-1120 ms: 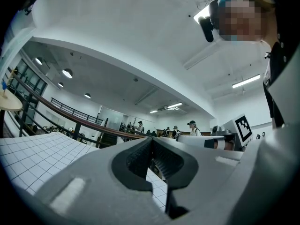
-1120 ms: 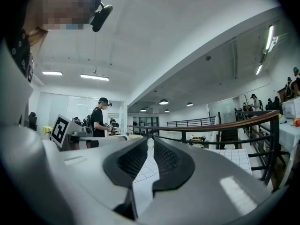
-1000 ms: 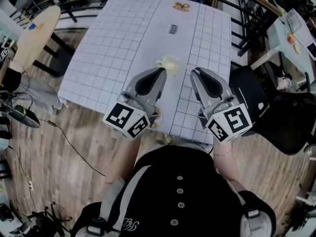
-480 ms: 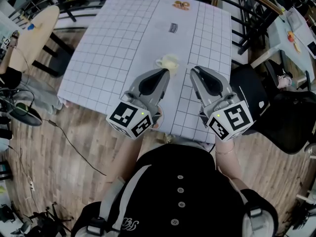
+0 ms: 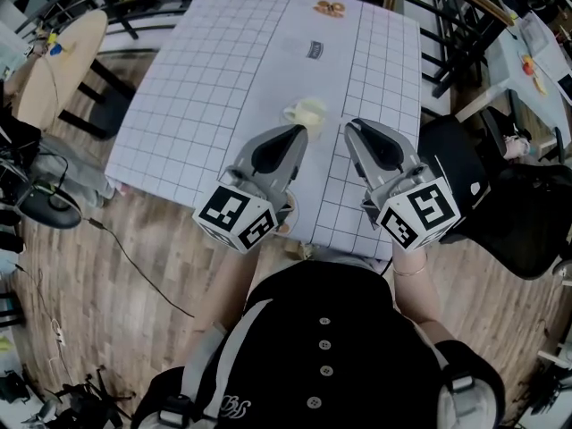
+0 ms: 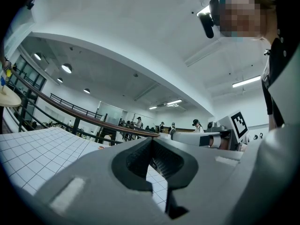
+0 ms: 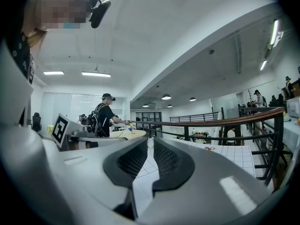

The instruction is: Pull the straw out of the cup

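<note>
A pale yellow cup rests on the white grid tablecloth near the middle of the table. A whitish curved piece sticks out at its left; I cannot tell if it is the straw. My left gripper hovers just short of the cup, its jaws meeting at the tips. To the cup's right, my right gripper points level with only a narrow slit between its jaws. A tiny white thing shows through that slit, too small to name. Neither gripper touches the cup.
A small dark label and orange bits lie at the table's far side. A black chair stands at the right, a round wooden table at the left, and a railing behind. The table's near edge lies under my grippers.
</note>
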The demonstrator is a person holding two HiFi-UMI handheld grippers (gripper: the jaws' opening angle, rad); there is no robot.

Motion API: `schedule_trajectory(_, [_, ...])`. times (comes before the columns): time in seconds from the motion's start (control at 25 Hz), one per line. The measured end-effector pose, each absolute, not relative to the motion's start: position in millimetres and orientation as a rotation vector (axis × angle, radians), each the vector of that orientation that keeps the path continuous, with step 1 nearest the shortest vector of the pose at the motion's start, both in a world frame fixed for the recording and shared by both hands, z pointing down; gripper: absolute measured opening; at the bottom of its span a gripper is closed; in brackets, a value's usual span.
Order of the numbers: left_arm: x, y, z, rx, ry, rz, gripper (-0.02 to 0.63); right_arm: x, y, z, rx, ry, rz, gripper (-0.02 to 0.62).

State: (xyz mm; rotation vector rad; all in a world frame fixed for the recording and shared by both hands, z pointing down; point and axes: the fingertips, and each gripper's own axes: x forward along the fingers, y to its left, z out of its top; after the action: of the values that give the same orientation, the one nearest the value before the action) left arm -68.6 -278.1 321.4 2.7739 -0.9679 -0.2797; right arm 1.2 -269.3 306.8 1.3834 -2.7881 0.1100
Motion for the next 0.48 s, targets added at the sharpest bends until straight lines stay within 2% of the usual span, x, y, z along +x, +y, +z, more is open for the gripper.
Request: schedule_trajectory(0.48, [-65,-281,331,2.763,-0.946,-0.244,-0.003,-5,-274,306,1.137,-2.736,0.010,0.038])
